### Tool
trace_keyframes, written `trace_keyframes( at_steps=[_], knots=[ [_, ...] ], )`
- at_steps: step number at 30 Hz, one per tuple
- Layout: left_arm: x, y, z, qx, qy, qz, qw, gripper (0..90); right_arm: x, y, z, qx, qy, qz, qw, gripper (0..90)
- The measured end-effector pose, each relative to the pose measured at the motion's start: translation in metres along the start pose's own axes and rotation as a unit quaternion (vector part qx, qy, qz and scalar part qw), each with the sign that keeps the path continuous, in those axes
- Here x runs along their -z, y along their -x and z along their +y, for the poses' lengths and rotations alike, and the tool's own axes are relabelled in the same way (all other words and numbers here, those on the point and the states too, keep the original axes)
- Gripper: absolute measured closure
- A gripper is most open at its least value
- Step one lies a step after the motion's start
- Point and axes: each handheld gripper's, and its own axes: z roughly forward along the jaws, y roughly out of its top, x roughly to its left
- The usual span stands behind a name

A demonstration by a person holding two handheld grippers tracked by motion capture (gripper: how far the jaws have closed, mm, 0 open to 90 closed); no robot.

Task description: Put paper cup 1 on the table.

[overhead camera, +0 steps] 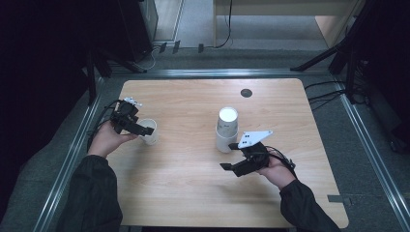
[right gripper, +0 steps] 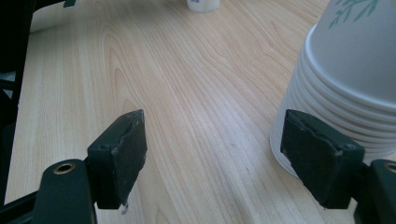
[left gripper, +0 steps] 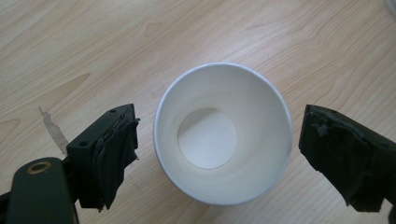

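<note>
**Left gripper view: cup set upright, jaws standing off it**

Left gripper view looks straight down into the cup [left gripper: 223, 135], upright on the counter [left gripper: 93, 46] near its left edge. The left hand-held gripper [left gripper: 215, 154] has its jaws apart either side of the rim, pads clear of the wall, so the cup stands free, probably just placed mouth-up for use. The right hand-held gripper [right gripper: 224, 158] is open and empty, one jaw just beside the inverted stack [right gripper: 345, 84] near the counter's middle, likely poised to pull another cup.
</note>
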Motion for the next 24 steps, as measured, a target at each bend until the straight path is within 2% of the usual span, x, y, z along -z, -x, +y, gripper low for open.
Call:
trace_keyframes(
  at_steps=[5, 10, 14, 17, 24],
  knots=[
    [0.015, 0.002, 0.0, 0.005, 0.02, -0.009, 0.9997, 11.8, 0.0, 0.001, 0.0, 0.003, -0.001, 0.001, 1.0, 23.1],
    [0.024, 0.008, 0.0, 0.004, 0.032, -0.02, 0.9993, 11.9, 0.002, 0.0, 0.002, 0.012, 0.001, -0.001, 0.9999, 23.0],
    [0.03, 0.016, 0.002, -0.008, 0.039, -0.038, 0.9985, 12.3, 0.006, 0.001, 0.003, 0.015, 0.001, -0.008, 0.9999, 22.7],
    [0.035, 0.019, 0.002, -0.006, 0.053, -0.065, 0.9964, 12.3, 0.01, 0.002, 0.002, 0.014, -0.001, -0.008, 0.9999, 22.6],
    [0.04, 0.035, 0.006, -0.011, 0.069, -0.095, 0.993, 12.5, 0.022, 0.009, -0.001, 0.008, -0.003, 0.0, 1.0, 21.9]
  ],
)
